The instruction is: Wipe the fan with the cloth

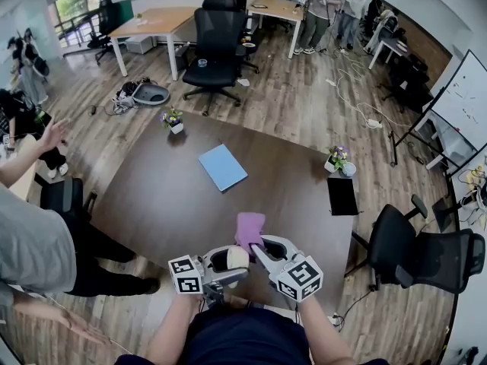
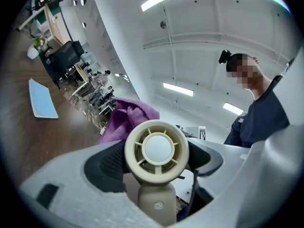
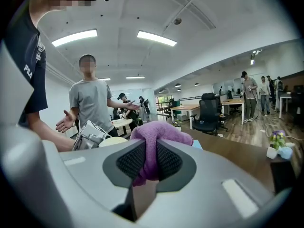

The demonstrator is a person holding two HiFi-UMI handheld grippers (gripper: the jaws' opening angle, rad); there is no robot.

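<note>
Nearby, left gripper [image 1: 227, 261] jaws clamped round one cream fan [image 2: 157, 148], right gripper [image 1: 256, 249] jaws pinching one purple cloth [image 3: 153, 144], one blue pad [image 1: 222, 166], two potted plants [image 1: 174, 120] [image 1: 337, 158] on worktop [image 1: 152, 200].

Grippers: two, the left gripper [image 2: 156, 159] and the right gripper [image 3: 150, 161].
Marker cubes: two, the left cube [image 1: 186, 274] and the right cube [image 1: 301, 277].
Fan [image 2: 157, 147]: one.
Cloth [image 3: 156, 134]: one, purple.
Dark table [image 1: 167, 196]: one.
Blue pad [image 1: 223, 166]: one.
Black tablet [image 1: 342, 195]: one.
Flower pots: two, the left pot [image 1: 174, 120] and the right pot [image 1: 338, 160].
Wooden desks: two, the left desk [image 1: 152, 23] and the right desk [image 1: 275, 7].
Black office chairs: at least three from where I stand, the middle chair [image 1: 217, 48], the back chair [image 1: 222, 0] and the side chair [image 1: 415, 249].
Whiteboard [image 1: 466, 101]: one.
People: the gripper holder [image 2: 259, 118], one grey-shirted person [image 3: 92, 101], three in the far group [image 1: 321, 6]; those at the left edge are too small to count.
</note>
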